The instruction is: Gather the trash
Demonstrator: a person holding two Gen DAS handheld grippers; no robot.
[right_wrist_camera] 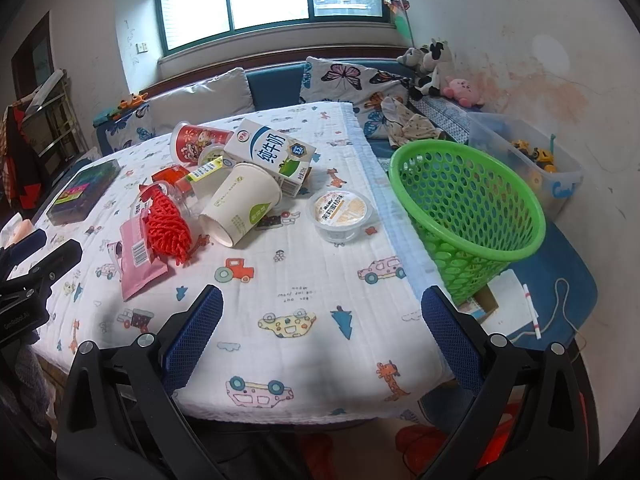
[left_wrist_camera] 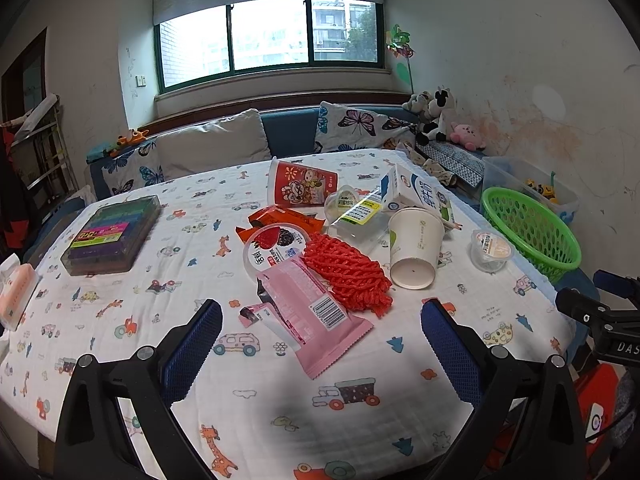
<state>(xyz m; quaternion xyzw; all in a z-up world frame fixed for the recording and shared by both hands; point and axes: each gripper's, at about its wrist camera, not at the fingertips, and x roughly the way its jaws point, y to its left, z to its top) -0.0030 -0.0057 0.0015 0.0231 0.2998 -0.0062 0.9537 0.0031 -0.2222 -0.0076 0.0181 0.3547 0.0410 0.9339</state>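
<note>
1. The left gripper [left_wrist_camera: 321, 328] hangs over the near side of the worktop [left_wrist_camera: 280, 400] with its blue-padded fingers spread wide and nothing between them. Only the fingers and their black mounts show; the hand holding it is out of view.
2. The right gripper [right_wrist_camera: 322, 316] is likewise spread and empty, above the worktop's near right edge. Its black body pokes into the left wrist view at the right edge, cut off by the frame.
3. The trash sits in a loose pile mid-worktop: a pink wrapper [left_wrist_camera: 316, 312] nearest, its upper end tucked under a clear plastic lid [left_wrist_camera: 276, 244] with fruit pictures, and a red foam net [left_wrist_camera: 348, 276] lying against both.
4. A white paper cup [left_wrist_camera: 414, 248] lies on its side, base towards us, partly covering a milk carton [left_wrist_camera: 420, 196] behind it.
5. Further back a red printed cup [left_wrist_camera: 302, 188] lies tipped over; an orange wrapper [left_wrist_camera: 286, 218] and a clear jelly tub [left_wrist_camera: 346, 204] are jumbled in front of it, edges overlapping so their shapes are hard to separate.
6. A small sealed pudding cup [right_wrist_camera: 340, 212] stands apart, near the worktop's right edge.
7. A green basket [right_wrist_camera: 468, 212] stands just beyond that edge, tilted; its base is hidden behind the worktop in the left wrist view.
8. A box of coloured pens [left_wrist_camera: 112, 234] rests well to the left, its label too small to read.
</note>
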